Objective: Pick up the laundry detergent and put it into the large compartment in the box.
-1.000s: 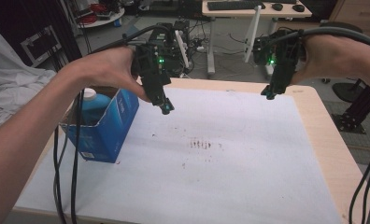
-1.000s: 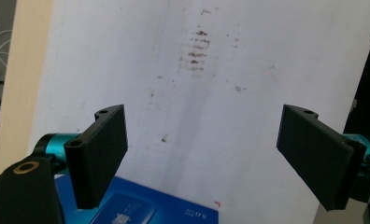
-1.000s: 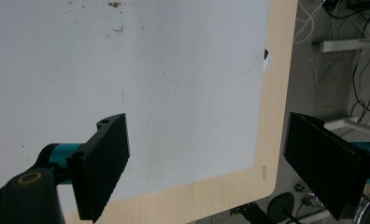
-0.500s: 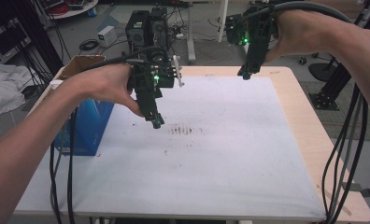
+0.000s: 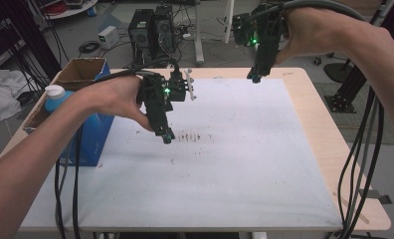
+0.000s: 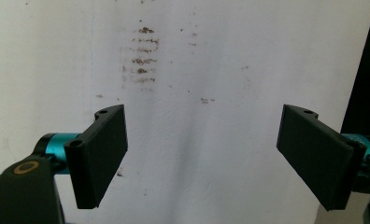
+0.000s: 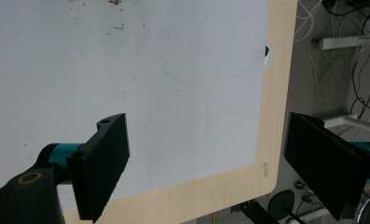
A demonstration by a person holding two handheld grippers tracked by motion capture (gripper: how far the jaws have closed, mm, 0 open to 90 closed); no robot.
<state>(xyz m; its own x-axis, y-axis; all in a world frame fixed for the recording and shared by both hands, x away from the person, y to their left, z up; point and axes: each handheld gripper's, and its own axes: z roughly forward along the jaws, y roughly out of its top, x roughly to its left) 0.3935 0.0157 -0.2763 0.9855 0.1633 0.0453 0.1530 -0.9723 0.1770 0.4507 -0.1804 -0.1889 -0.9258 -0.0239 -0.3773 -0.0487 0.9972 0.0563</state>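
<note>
My left gripper [image 5: 166, 138] hangs low over the white mat [image 5: 235, 164], just left of a patch of brown smudges [image 5: 189, 136]. In the left gripper view its jaws stand wide apart with nothing between them [image 6: 211, 158], and the smudges [image 6: 141, 60] lie ahead on the mat. My right gripper [image 5: 254, 77] is held high over the mat's far edge. It is open and empty [image 7: 216, 163], looking down on the mat's corner and the wooden table edge [image 7: 277, 93].
A blue box [image 5: 93, 137] with a cardboard carton [image 5: 78, 69] and a blue-capped bottle [image 5: 54, 92] stands at the table's left edge. Bare wood [image 5: 324, 129] borders the mat on the right. Cables trail from both grippers. Computers and cords lie on the floor beyond.
My left gripper has dropped and come forward from beside the blue box to the brown smudges. My right gripper has stayed raised near the far edge.
</note>
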